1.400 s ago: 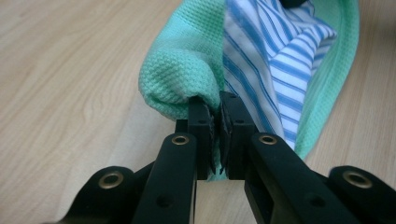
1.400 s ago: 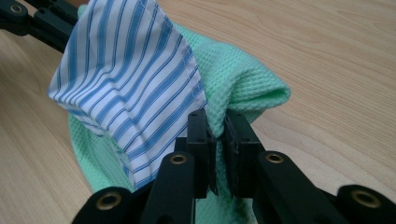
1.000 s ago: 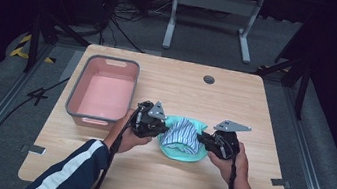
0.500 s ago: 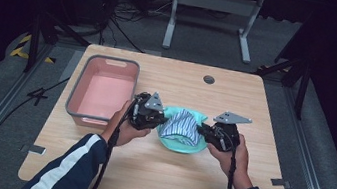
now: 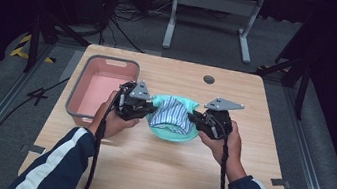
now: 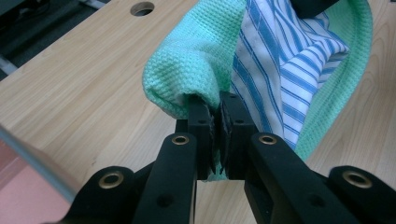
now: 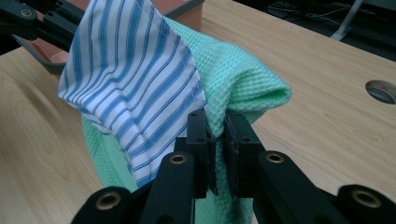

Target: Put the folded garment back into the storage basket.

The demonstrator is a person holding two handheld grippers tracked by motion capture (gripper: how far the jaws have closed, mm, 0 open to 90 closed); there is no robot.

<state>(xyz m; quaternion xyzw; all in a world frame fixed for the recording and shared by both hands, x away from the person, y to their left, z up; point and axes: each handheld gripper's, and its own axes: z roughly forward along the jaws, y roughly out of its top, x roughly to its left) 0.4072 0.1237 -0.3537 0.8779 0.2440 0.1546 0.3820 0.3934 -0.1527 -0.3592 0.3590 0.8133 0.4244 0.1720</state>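
High view: the green cloth [image 5: 171, 131], with the striped cloth [image 5: 170, 113] bundled on top of it, is held between the two grippers near the middle of the table [image 5: 154, 173]. Against the pictures of a second ago, the bundle and both hands are seen farther from the person's edge and higher, with the cloth sagging like a sling. A lift-and-carry is judged to be under way, probably toward the pink bin [image 5: 99, 89] just beside the left gripper [image 5: 146, 109]. The right gripper [image 5: 197, 120] is on the opposite side of the bundle.

Left gripper view: the jaws are closed narrow on a fold of green cloth [image 6: 196, 60]; the striped cloth [image 6: 280, 70] hangs just beside the pinch. Bare wood is seen below, so the bundle is judged largely clear of the table.

Right gripper view: the jaws are clamped on both layers, striped cloth [image 7: 135, 79] and green cloth [image 7: 243, 84]. The bin's corner [image 7: 189, 11] stands behind the bundle.

Edges and room: the bin's near wall must be cleared by the sagging middle. Open tabletop lies on the right and in front; the cable hole [image 5: 208, 79] is well apart.
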